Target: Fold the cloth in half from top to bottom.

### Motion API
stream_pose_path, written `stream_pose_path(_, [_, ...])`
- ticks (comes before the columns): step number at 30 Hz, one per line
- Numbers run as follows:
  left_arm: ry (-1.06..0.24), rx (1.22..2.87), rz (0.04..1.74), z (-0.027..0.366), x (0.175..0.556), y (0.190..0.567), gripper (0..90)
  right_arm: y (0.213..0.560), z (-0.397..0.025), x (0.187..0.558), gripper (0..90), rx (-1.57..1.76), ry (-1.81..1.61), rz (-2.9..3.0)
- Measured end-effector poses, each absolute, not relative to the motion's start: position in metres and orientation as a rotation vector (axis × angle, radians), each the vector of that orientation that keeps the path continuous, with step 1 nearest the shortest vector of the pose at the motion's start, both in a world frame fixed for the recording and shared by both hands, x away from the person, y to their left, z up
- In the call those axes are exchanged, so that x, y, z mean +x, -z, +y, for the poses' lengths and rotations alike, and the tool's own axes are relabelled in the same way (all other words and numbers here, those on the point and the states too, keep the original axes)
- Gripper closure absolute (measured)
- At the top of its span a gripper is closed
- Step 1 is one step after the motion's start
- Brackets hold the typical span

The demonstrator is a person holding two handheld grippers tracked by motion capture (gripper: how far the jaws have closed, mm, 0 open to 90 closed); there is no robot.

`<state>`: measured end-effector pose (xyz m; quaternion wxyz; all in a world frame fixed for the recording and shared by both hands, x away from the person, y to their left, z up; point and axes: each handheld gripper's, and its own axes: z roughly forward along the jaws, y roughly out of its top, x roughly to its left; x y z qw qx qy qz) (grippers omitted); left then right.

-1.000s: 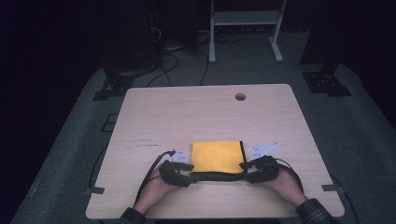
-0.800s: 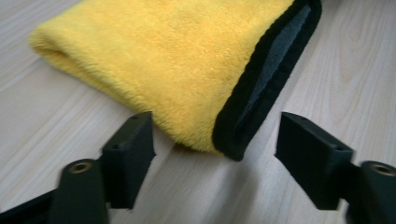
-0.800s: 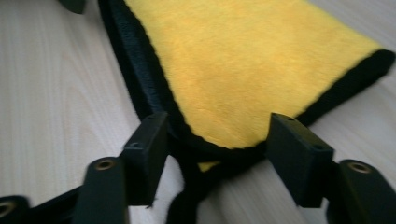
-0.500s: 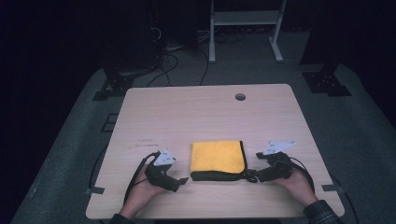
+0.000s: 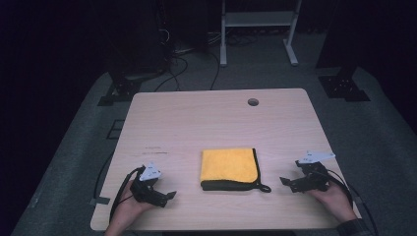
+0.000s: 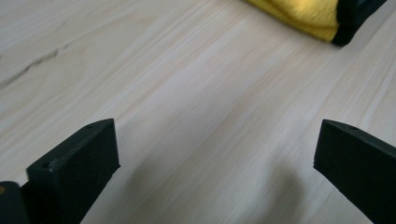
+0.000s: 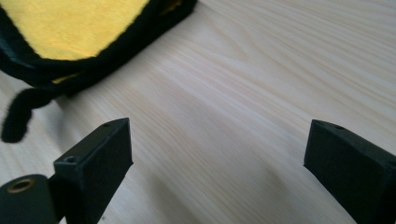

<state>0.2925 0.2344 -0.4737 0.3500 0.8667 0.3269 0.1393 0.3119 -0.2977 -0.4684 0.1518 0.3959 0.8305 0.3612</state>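
A folded yellow cloth (image 5: 228,166) with black trim lies flat near the front middle of the wooden table (image 5: 211,118). Its black loop (image 5: 264,188) sticks out at the front right corner. My left gripper (image 5: 168,195) rests low on the table to the cloth's left, open, nothing between its jaws. My right gripper (image 5: 286,183) sits to the cloth's right, also open and holding nothing. In the left gripper view a corner of the cloth (image 6: 322,18) shows at top right. The cloth's trimmed edge (image 7: 70,32) and loop (image 7: 18,116) appear at upper left in the right gripper view.
A round cable hole (image 5: 253,102) sits near the table's far edge. Faint pencil marks (image 5: 155,150) lie left of the cloth. Beyond the table stand a white frame (image 5: 255,29) and dark equipment with cables on the floor.
Both grippers let go of the cloth's front corners and drew apart, left one leftward, right one rightward. The cloth stayed flat in place.
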Motion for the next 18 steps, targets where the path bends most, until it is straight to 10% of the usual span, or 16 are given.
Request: stream_pose_path(18, [-0.359, 2.235, 0.811, 0.248, 0.290, 0.484, 0.0, 0.488, -0.308, 0.313, 1.6, 1.178, -0.991, 2.339])
